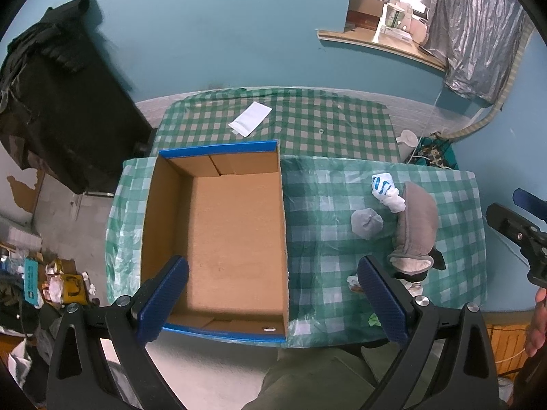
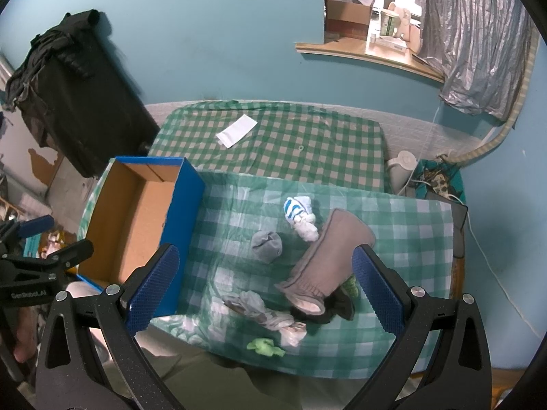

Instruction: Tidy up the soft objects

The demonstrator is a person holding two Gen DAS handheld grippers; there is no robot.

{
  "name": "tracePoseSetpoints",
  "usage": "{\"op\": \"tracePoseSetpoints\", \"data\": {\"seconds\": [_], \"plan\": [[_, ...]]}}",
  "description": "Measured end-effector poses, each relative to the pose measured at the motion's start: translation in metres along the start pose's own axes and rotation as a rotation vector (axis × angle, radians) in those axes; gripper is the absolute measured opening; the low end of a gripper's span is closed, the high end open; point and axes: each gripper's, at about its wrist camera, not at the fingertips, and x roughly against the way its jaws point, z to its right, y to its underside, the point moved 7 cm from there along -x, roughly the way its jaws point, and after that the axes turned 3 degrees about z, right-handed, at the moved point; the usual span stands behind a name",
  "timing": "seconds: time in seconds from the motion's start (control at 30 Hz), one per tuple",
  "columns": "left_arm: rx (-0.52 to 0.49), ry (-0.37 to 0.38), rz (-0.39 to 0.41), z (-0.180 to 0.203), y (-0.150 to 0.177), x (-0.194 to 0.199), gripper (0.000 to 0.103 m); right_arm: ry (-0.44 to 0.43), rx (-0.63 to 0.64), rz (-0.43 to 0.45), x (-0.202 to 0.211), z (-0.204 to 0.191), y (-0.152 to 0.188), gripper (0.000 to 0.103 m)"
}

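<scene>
Both jaws spread wide, empty. I drop right gripper [image 2: 263, 294] lower centre onto grey cuffed piece [image 2: 328, 259], pinch mid-fold, carry to box [image 2: 130, 218] frame left; left gripper [image 1: 273, 297] hovers there.

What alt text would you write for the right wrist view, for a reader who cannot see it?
The open right gripper hovers over a green checked table strewn with soft items: a long grey sock, a grey sock ball, a blue-and-white striped bundle and a green scrap. An empty blue cardboard box sits to their left.
</scene>
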Motion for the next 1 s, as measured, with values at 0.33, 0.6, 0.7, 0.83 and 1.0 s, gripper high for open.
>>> {"op": "tracePoseSetpoints", "data": {"seconds": [0.33, 0.6, 0.7, 0.83, 1.0], "plan": [[0.0, 0.002, -0.007, -0.0009, 0.0013, -0.0015, 0.1, 0.003, -0.004, -0.003, 0.003, 0.0003, -0.0021, 0.101], [-0.004, 0.002, -0.008, -0.0004, 0.0038, -0.0022, 0.1, 0.003, -0.002, -0.006, -0.0019, 0.0004, 0.002, 0.101], [-0.004, 0.0, -0.008, 0.0001, 0.0039, -0.0023, 0.1, 0.004, -0.004, -0.007, -0.003, 0.0004, 0.0022, 0.101], [-0.003, 0.001, -0.008, 0.0004, 0.0035, -0.0021, 0.1, 0.004, -0.003, -0.007, -0.0031, -0.0003, 0.0026, 0.101], [-0.005, 0.001, -0.009, -0.0001, 0.0031, -0.0025, 0.1, 0.004, -0.003, -0.009, -0.003, -0.0004, 0.0013, 0.101]]}}
